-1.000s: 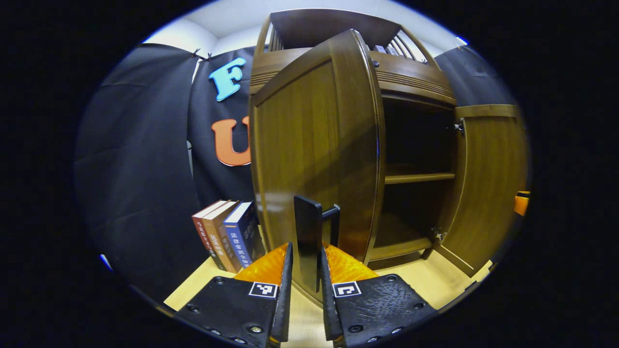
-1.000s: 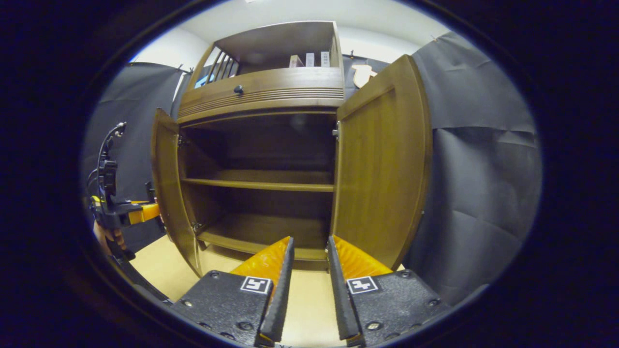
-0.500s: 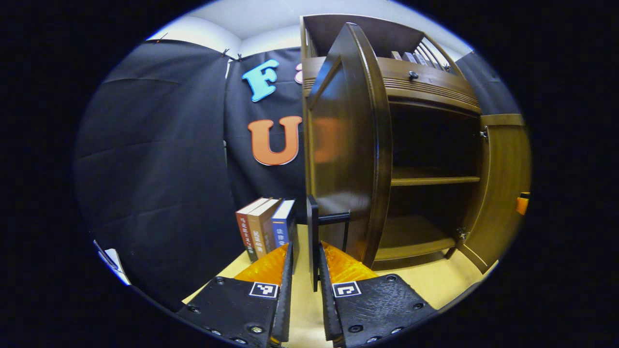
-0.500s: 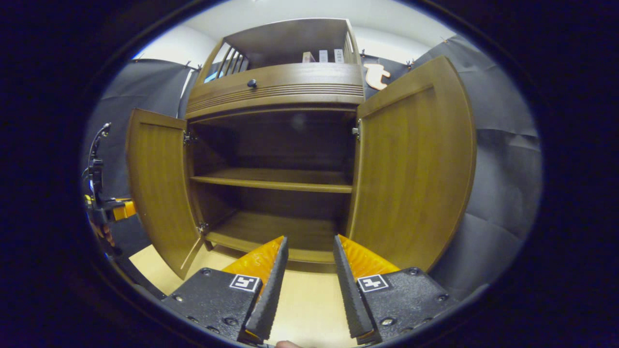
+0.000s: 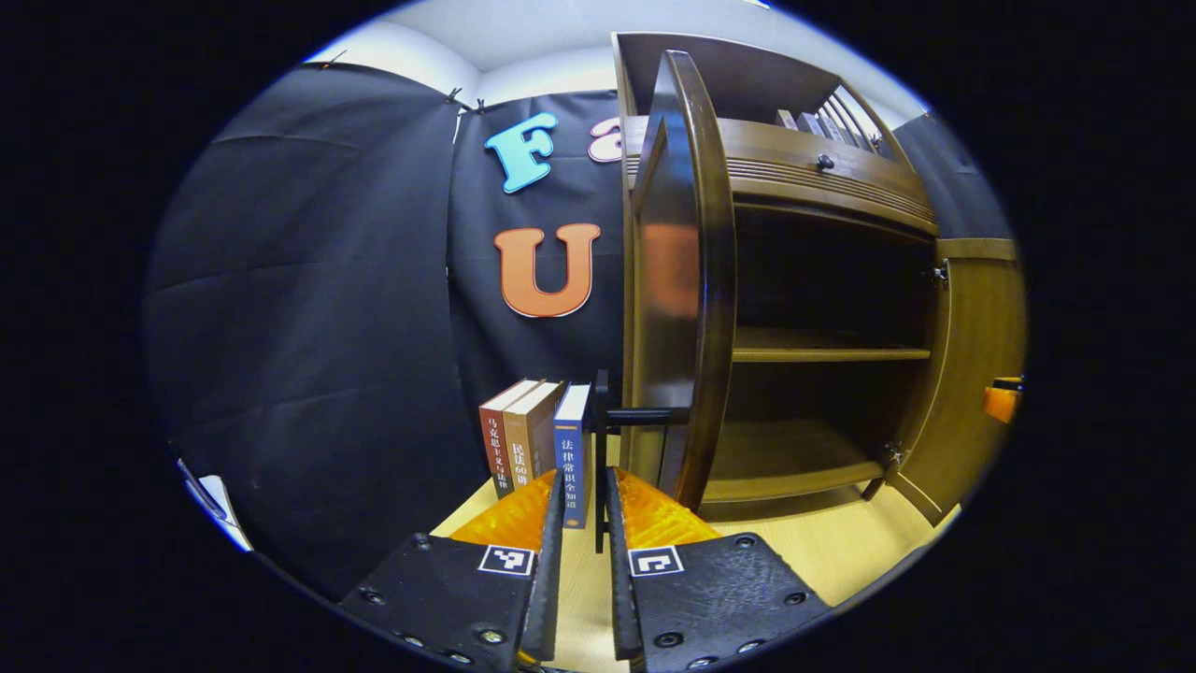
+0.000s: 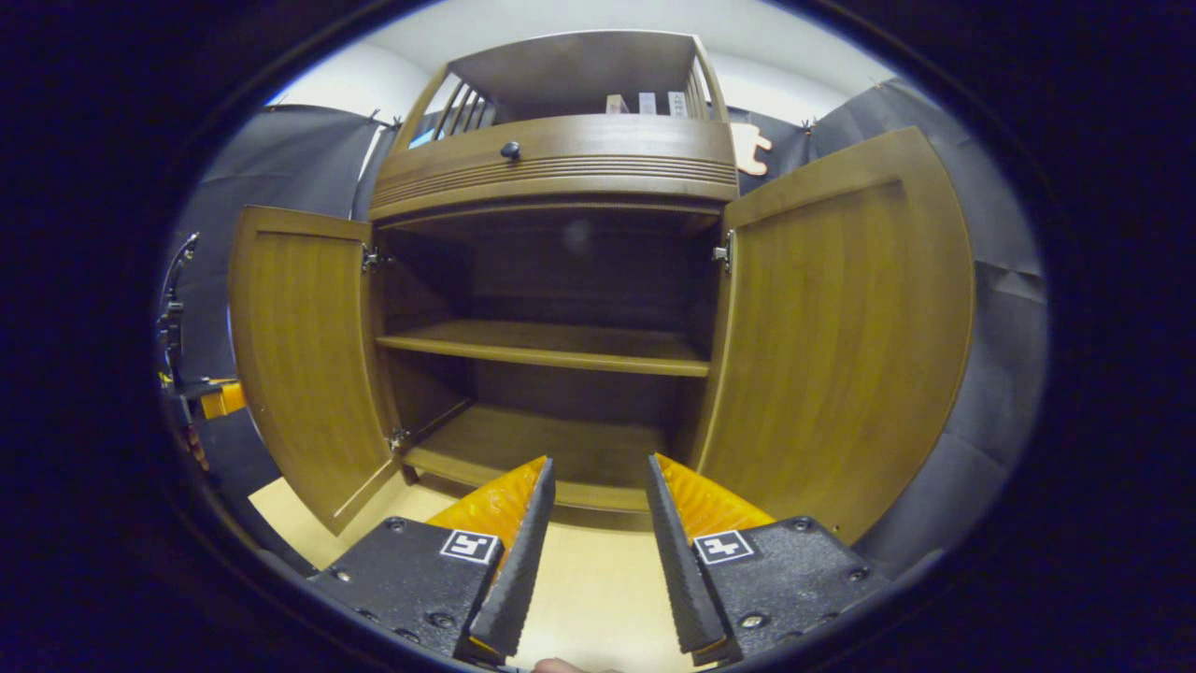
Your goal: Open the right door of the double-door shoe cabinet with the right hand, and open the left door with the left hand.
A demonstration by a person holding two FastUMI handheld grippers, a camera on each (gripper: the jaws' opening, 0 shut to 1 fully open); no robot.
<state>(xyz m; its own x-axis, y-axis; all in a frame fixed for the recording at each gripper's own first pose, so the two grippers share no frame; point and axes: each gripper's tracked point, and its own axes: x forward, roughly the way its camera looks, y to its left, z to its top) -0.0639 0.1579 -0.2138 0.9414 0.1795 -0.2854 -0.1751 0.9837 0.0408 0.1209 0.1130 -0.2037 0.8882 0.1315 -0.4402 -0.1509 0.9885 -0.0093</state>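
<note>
books (image 5: 534,439) left of cabinet (image 5: 804,280)

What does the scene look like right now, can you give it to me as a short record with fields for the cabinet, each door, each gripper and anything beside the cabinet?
cabinet: wooden shoe cabinet, interior open to view, one middle shelf, nothing visible on it
left door: left door swung wide open
right door: right door swung wide open
left gripper: left gripper closed on the black door handle of the left door
right gripper: right gripper open, holding nothing, in front of the cabinet
beside cabinet: three books standing upright on the floor
</note>
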